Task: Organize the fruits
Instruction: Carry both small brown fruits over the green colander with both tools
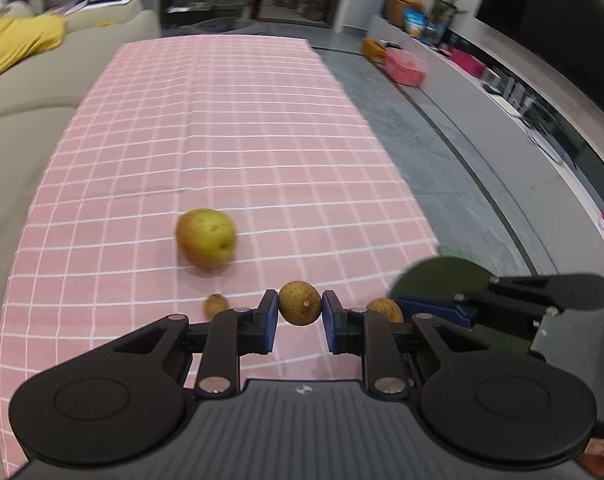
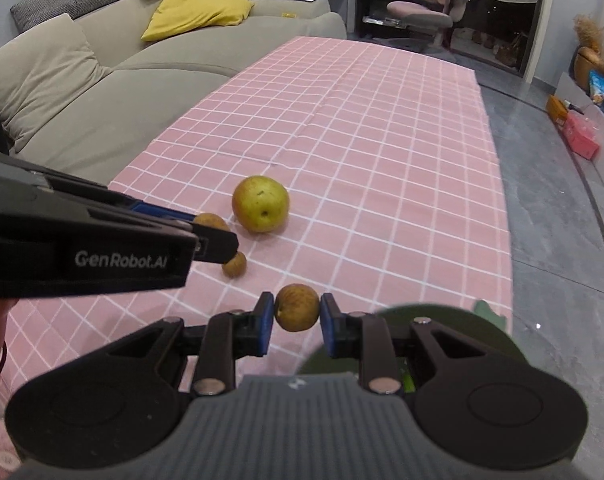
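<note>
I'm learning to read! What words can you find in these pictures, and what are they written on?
"GenRobot.AI": white letters on the black side of the left tool, seen from the right wrist view.
A small white emblem on the left tool's grey body: no letters to read.
The blue packets on the far shelf have print, but it is too blurred to read.

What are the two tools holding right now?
Left tool: closed on a small brown fruit.
Right tool: closed on another small brown fruit.
</note>
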Available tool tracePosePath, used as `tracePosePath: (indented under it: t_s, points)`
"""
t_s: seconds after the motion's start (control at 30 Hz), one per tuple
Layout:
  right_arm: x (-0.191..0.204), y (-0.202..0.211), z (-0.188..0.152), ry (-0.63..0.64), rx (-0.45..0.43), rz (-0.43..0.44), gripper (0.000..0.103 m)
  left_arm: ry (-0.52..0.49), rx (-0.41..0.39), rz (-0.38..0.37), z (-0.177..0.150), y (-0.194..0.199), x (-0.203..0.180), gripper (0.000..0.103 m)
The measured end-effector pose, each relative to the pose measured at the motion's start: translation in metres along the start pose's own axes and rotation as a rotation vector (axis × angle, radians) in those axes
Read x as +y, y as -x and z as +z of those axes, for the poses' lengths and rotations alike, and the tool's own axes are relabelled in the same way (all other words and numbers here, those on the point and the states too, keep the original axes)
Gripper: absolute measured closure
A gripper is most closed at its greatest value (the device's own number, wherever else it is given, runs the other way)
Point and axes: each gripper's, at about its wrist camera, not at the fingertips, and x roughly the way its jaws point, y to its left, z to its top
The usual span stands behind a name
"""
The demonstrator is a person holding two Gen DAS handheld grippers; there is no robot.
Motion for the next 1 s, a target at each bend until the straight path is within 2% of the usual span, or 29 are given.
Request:
tracePosePath:
  t_s: [0.23, 0.47, 0.63, 1.0]
  points:
    - [-0.015, 0.024, -0.024, -0.003, 0.002, -0.047, 0.083, -0.078, 0.009, -0.043, -0.008, 0.002, -0.035, 0.077]
    - [-0.031, 0.038, -0.045, -0.016, 0.017, -0.086, 0.083, -0.108, 0.036, -0.105, -0.015, -0.006, -0.059, 0.077]
    - [-0.049, 0.041, -0.054, -0.042, 0.030, -0.122, 0.082, -0.138, 0.059, -0.123, -0.019, -0.016, -0.073, 0.077]
    - [-0.079, 0.039, -0.065, -0.090, 0.052, -0.173, 0.082, -0.115, 0.088, -0.152, -0.018, -0.037, -0.077, 0.077]
